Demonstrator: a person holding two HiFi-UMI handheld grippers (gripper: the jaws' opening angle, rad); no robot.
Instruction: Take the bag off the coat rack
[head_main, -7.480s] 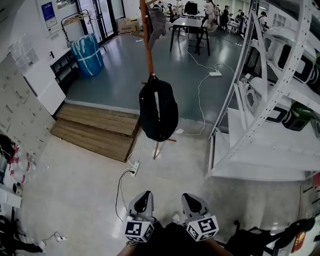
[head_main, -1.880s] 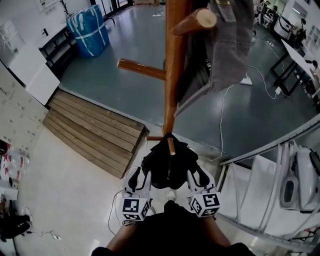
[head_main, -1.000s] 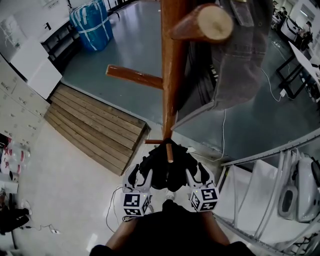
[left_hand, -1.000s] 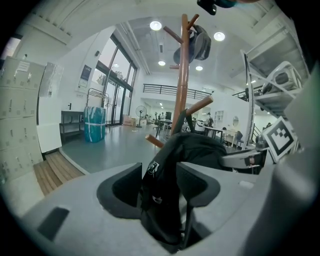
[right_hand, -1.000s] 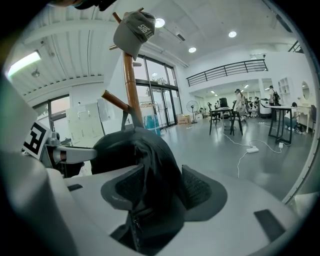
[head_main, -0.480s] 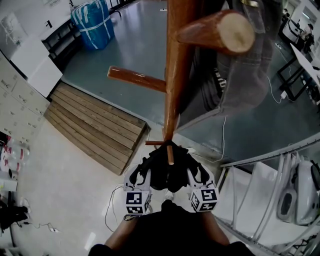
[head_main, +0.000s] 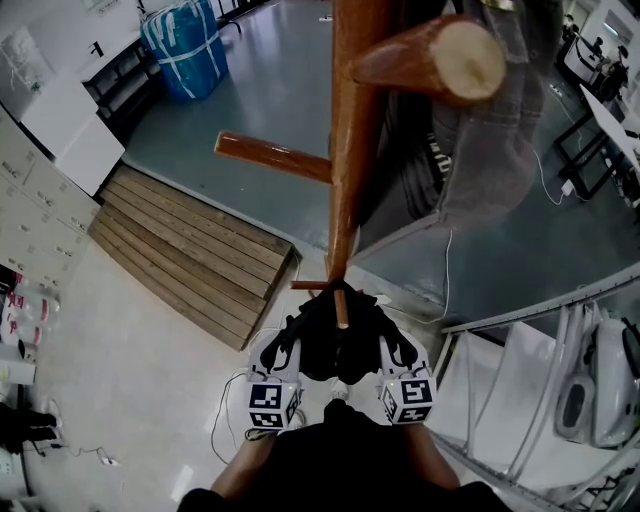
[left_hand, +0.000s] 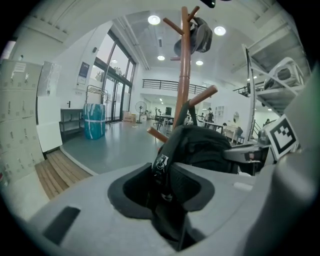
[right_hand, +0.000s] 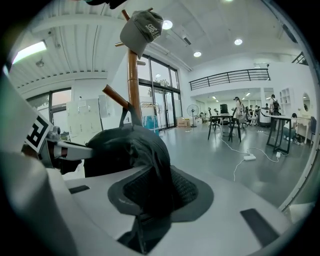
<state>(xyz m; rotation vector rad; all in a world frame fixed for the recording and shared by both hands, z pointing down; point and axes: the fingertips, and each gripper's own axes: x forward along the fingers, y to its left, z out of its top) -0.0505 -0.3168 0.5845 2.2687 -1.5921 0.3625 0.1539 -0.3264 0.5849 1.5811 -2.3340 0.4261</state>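
A black bag (head_main: 335, 338) hangs from a low peg (head_main: 341, 303) of the brown wooden coat rack (head_main: 350, 150), right in front of me. My left gripper (head_main: 285, 347) is at the bag's left side and my right gripper (head_main: 390, 345) at its right side. In the left gripper view the jaws have just been closing, and the left gripper (left_hand: 167, 187) pinches a fold of the bag (left_hand: 200, 150). In the right gripper view the jaws have likewise been closing, and the right gripper (right_hand: 150, 195) squeezes dark fabric of the bag (right_hand: 125, 147).
A grey cap (head_main: 490, 130) hangs on an upper peg (head_main: 430, 60), close over my head. Another peg (head_main: 270, 158) juts left. A wooden platform (head_main: 190, 260) lies to the left, a white metal shelf (head_main: 560, 370) to the right, and a blue wrapped bundle (head_main: 185, 45) stands far left.
Since the earliest frame I have come right up to the rack, and both grippers have gone to the bag's sides. Over the last second the head view barely shifts.
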